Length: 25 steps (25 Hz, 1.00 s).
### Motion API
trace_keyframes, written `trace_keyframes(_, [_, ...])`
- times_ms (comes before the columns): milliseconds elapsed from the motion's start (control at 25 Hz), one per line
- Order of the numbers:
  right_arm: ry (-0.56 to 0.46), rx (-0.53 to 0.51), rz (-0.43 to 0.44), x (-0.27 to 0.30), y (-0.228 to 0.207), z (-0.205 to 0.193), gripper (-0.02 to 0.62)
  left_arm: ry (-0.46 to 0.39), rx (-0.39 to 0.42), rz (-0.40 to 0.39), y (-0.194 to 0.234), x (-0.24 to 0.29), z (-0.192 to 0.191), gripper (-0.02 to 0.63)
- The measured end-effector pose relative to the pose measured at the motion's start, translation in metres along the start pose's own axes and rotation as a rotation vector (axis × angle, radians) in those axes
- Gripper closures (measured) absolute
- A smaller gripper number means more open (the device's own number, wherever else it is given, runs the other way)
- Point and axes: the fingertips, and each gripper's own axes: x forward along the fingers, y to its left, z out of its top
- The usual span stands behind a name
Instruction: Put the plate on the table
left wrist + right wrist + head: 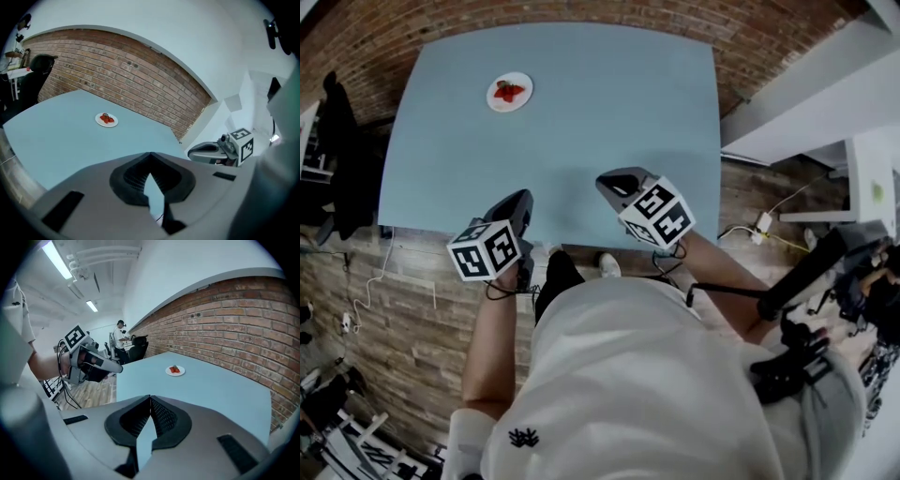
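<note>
A small white plate (509, 92) with red strawberries on it rests on the light blue table (600, 112), at its far left. The plate also shows in the left gripper view (107, 120) and the right gripper view (175, 371), far ahead of both. My left gripper (523, 199) hovers over the table's near edge, jaws shut and empty (150, 154). My right gripper (614, 180) is beside it to the right, also shut with nothing in it (150, 397). Each gripper appears in the other's view: the right gripper (206, 152) and the left gripper (105, 364).
A brick wall (581, 14) runs behind the table. Black chairs and clothing (337, 141) stand at the left, and white furniture (872, 178) with cables on the wooden floor at the right. A person (121, 336) stands at a desk far off.
</note>
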Motion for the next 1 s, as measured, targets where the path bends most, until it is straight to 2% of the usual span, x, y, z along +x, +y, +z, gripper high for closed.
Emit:
trace_keyframes(200, [-0.015,-0.033,0.019,-0.028,0.018,-0.011,0.588,-0.024,0.005,-0.039,-0.04,-0.031,-0.028,0.604])
trace_keyframes(440, [-0.022,-0.073,0.037,-0.055,0.029,-0.019,0.588,-0.045,0.007,-0.09,-0.082,-0.041,-0.053,0.604])
trace_keyframes(1000, [-0.037,-0.111,0.051,-0.083,0.05,-0.025,0.589,-0.063,0.024,-0.097,-0.104,-0.049,-0.065,0.604])
